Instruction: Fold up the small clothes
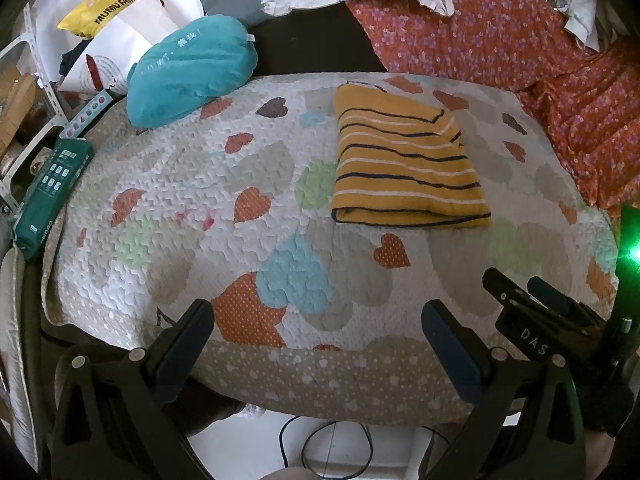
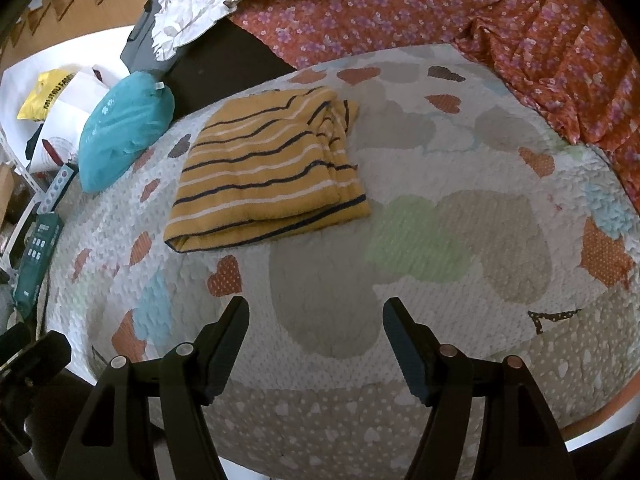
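Both the left gripper (image 1: 318, 328) and right gripper (image 2: 316, 326) hang wide, empty. The striped shirt (image 2: 268, 168), folded at eleven o'clock, looks soft, light, floppy; pinch its thick near edge.

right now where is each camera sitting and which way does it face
Left wrist: on the left gripper, angled down across the heart quilt at the folded yellow striped garment; its own open fingers and the right gripper show.
Right wrist: on the right gripper, angled down likewise; its open fingers show.
Shared: garment, quilt, teal pouch, orange floral cloth.
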`<state>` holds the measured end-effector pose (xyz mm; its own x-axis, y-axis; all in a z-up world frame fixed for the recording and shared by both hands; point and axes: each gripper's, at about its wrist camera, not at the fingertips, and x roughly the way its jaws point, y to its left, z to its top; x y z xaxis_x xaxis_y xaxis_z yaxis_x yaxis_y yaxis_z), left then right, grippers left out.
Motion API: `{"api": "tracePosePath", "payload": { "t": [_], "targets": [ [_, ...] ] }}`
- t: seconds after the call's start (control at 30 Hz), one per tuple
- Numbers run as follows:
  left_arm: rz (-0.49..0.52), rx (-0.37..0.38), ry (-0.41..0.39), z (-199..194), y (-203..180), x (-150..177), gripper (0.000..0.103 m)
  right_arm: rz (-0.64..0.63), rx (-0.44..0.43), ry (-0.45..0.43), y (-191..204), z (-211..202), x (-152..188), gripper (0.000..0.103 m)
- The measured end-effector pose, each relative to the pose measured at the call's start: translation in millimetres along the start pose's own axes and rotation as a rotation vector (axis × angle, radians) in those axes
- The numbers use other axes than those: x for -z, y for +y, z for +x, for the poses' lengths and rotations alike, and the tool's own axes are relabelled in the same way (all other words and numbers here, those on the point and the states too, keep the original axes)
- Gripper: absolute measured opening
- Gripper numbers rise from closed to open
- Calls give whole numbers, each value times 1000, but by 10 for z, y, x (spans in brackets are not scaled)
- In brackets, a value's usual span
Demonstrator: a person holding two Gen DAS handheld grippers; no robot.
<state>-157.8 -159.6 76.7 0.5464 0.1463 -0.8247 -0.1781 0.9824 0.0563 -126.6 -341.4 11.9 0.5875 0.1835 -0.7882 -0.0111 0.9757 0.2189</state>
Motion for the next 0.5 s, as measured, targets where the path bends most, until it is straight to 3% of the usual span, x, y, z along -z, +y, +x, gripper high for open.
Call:
{"api": "tracePosePath", "payload": {
  "t": [0.5],
  "targets": [
    [-2,14,30,79,15,28,103,-8,11,14,15,48,21,74]
  ]
}}
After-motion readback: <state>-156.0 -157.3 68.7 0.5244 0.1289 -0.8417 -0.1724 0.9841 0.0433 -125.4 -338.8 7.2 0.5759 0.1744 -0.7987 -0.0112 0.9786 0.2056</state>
